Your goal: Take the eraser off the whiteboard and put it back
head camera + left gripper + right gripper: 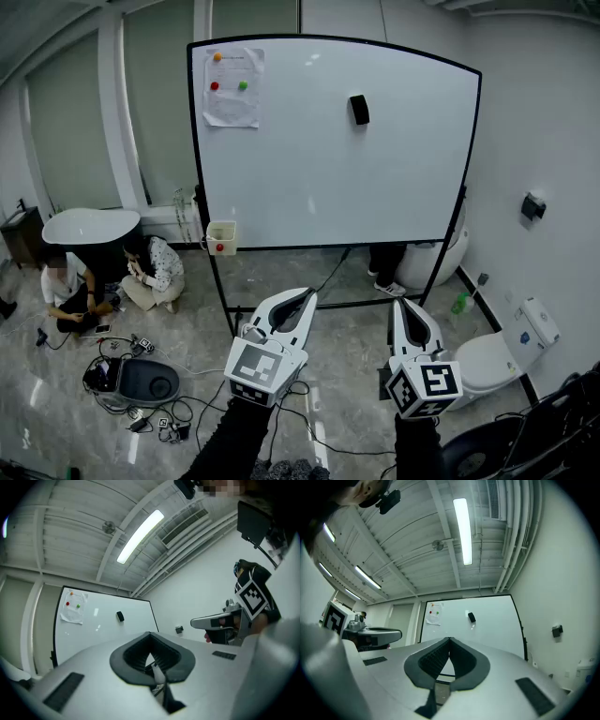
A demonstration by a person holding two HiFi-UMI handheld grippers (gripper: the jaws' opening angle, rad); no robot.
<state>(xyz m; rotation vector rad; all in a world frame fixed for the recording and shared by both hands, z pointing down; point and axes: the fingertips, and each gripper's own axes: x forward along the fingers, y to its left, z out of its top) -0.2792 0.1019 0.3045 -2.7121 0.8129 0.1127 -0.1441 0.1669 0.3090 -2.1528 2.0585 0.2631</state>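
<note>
A black eraser [358, 109] sticks to the upper right of the whiteboard [319, 178], far ahead of both grippers. It also shows as a small dark block in the left gripper view [120, 616] and in the right gripper view [471, 617]. My left gripper [306, 295] is held low at centre, its jaws shut with nothing between them. My right gripper [401, 305] is beside it on the right, also shut and empty. Both point up toward the board.
A sheet of paper [232, 86] with coloured magnets hangs at the board's top left, a small box [221, 236] at its lower left. Two people [150, 272] sit on the floor at left among cables. A toilet [497, 356] stands at right.
</note>
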